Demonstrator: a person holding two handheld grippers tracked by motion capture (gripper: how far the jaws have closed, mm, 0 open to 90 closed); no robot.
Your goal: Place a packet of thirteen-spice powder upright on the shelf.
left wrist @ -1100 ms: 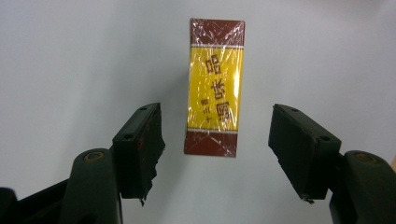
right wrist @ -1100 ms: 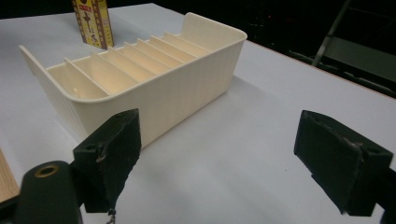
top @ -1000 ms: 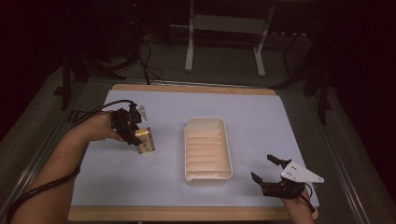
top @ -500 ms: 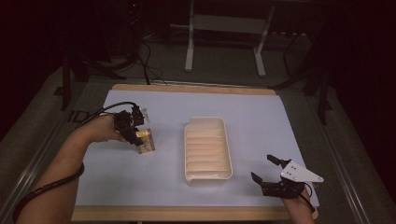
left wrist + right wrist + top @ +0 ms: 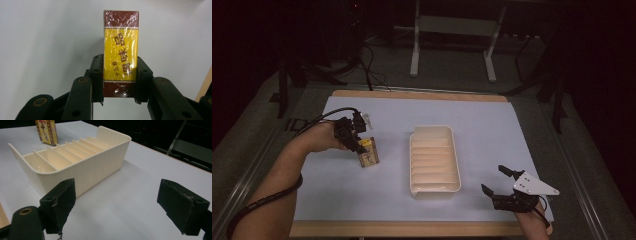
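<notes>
L forearm angled in over desk [image 5: 492,115]; my left hand-held gripper [image 5: 360,148] clamps yellow-maroon box [image 5: 120,52], left of divided tray [image 5: 434,160]. Right hand-held gripper [image 5: 502,182] wide open, empty, near desk's front edge. Box text too blurry.

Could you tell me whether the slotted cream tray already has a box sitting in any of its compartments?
No, in the right gripper view every slot of the cream tray is bare, and the yellow box stands behind it on the table.

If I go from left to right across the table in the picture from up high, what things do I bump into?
Left black two-jaw gripper → small yellow and dark red box wrapped in clear film, clamped in that gripper → cream plastic tray with ribbed dividers → right black two-jaw gripper, open.
</notes>
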